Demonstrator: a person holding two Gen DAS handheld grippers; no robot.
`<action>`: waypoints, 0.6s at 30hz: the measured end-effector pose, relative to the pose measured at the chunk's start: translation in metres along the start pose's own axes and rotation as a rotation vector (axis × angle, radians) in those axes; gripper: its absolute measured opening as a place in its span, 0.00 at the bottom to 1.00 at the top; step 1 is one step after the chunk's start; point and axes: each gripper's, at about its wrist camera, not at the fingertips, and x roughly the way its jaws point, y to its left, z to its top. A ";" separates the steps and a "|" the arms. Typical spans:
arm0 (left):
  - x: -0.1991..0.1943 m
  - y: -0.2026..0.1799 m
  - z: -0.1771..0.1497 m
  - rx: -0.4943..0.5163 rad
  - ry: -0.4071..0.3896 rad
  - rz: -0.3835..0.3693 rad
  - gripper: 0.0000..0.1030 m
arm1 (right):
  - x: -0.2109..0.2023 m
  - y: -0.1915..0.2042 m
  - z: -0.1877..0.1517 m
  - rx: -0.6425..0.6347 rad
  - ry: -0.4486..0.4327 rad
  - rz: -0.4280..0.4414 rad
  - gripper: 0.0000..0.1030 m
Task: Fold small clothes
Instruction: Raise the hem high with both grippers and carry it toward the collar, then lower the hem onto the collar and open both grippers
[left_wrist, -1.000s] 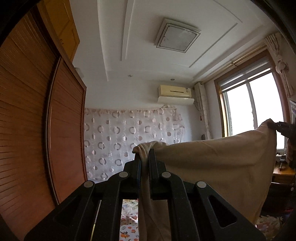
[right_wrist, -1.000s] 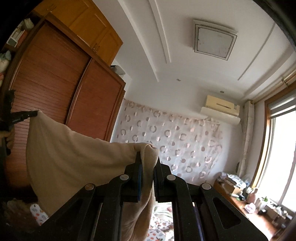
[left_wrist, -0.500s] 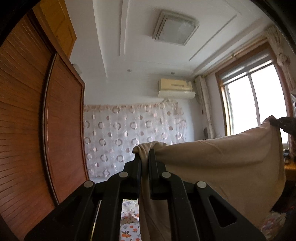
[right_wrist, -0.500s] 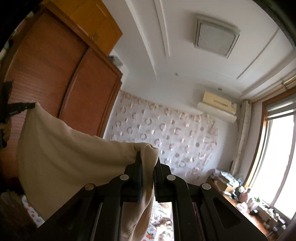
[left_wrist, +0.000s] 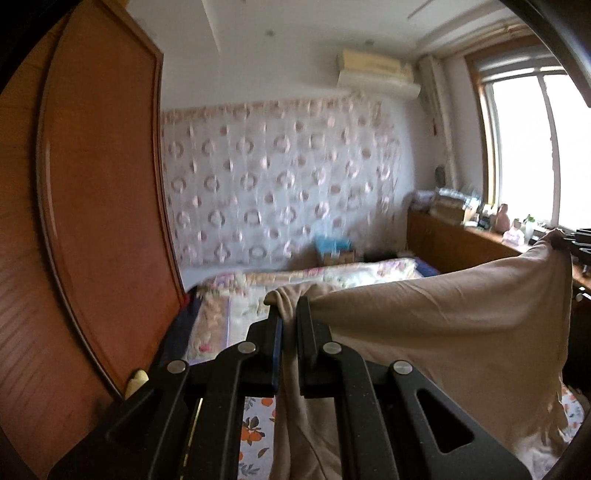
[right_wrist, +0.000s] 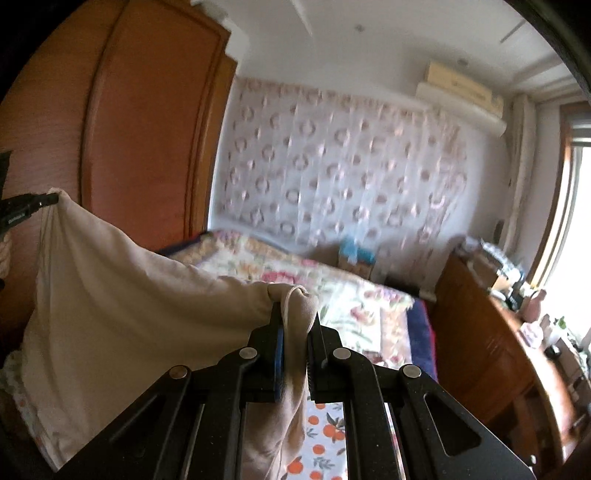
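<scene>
Beige garment stretched level between tongs

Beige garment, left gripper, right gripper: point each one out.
Beige garment (left_wrist: 443, 317): left wrist view, stretched middle.
Left gripper (left_wrist: 289, 314): left wrist view, between fingertips.
Right gripper (right_wrist: 295, 314): right wrist view, between fingertips.

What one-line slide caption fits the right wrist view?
Right gripper and left gripper hold a beige fabric garment stretched above a floral-quilted bed.
</scene>
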 end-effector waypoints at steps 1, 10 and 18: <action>0.015 0.000 -0.003 0.002 0.020 0.004 0.07 | 0.018 0.000 0.002 -0.001 0.021 0.003 0.09; 0.124 -0.002 -0.038 0.028 0.192 0.016 0.07 | 0.156 -0.008 0.037 0.005 0.204 0.013 0.09; 0.176 -0.005 -0.066 0.037 0.312 -0.015 0.10 | 0.216 -0.014 0.057 0.052 0.316 0.031 0.09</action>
